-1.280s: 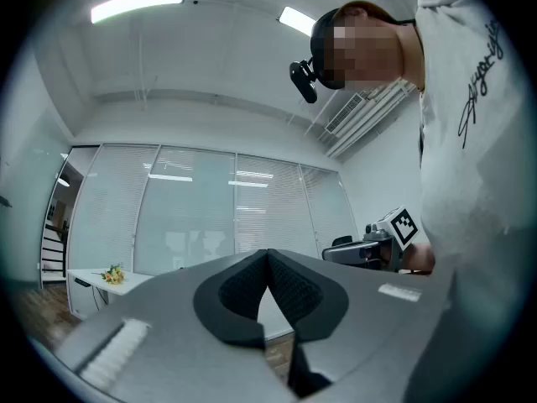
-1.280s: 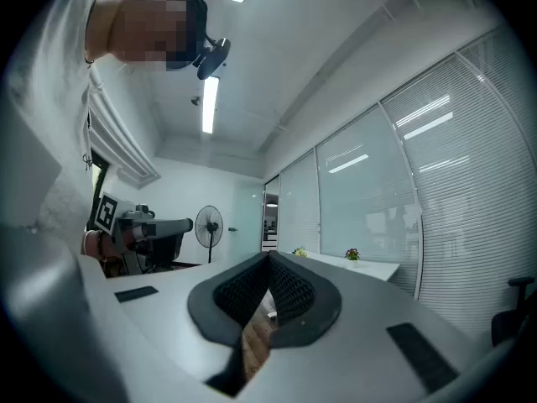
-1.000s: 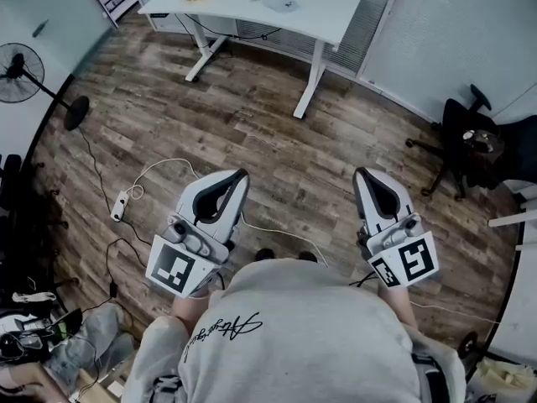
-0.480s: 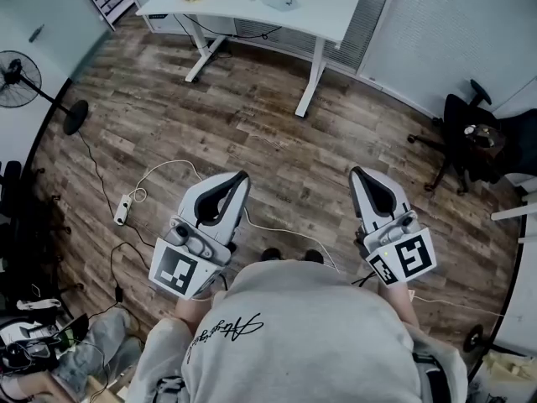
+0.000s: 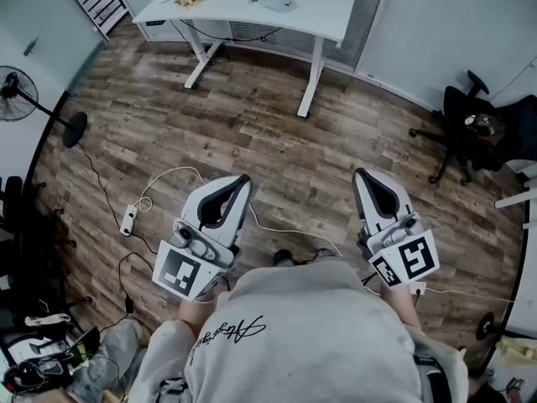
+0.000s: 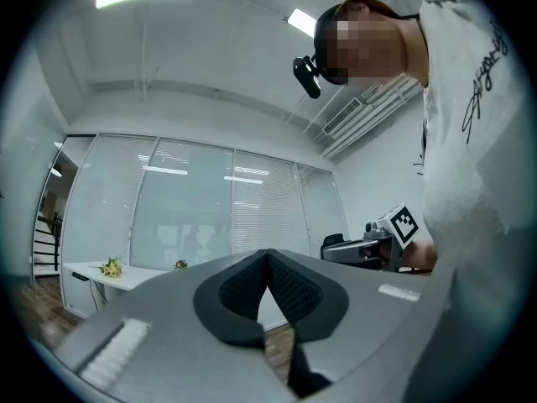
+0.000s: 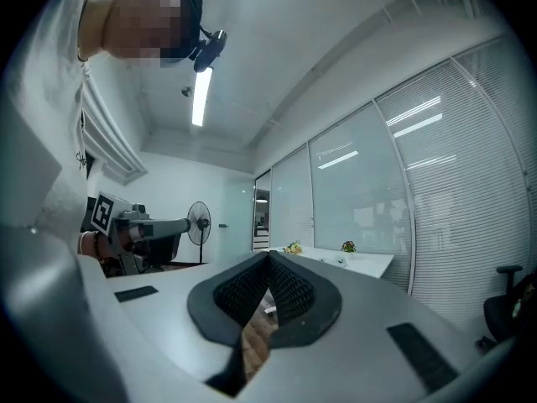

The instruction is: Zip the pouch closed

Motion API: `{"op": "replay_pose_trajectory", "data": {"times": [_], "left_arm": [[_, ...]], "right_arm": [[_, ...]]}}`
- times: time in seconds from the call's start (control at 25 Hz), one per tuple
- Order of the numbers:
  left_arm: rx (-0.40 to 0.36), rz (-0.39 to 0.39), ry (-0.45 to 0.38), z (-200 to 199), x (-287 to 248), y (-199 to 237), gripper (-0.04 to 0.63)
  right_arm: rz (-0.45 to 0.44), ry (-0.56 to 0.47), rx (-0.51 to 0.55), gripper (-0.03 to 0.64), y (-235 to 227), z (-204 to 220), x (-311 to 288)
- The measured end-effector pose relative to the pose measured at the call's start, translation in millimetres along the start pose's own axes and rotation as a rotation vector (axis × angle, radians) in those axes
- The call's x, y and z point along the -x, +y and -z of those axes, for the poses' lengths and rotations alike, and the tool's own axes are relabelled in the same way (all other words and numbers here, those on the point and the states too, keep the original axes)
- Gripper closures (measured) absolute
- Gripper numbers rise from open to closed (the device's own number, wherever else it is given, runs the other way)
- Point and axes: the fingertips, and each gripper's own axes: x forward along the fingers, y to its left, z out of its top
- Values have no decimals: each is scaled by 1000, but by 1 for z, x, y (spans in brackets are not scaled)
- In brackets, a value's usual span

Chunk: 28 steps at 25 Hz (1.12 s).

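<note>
Two claws: the left claw (image 5: 241,178) and right claw (image 5: 362,175) are held near level before the person's waist, at 7 and 5 o'clock in the head view, pointed toward 12.
Jaw state: both are pressed together at the tips; nothing is pinched.
Pouch: the pouch (image 5: 278,3) is judged to be the pale flat item on the white counter (image 5: 235,11) at 12 o'clock, well apart from both claws; no zip can be made out.
Reason: the claws are likely carried closed and idle because bare floor (image 5: 252,124) is yet to be crossed.
Stage: zipping is judged not begun.
</note>
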Motion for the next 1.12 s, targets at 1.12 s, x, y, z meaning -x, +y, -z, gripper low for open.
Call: {"op": "replay_pose_trajectory", "data": {"times": [1.12], "left_arm": [[1, 1, 6, 14, -19, 38, 595]], "right_arm": [[-30, 1, -2, 615, -8, 6, -42]]}}
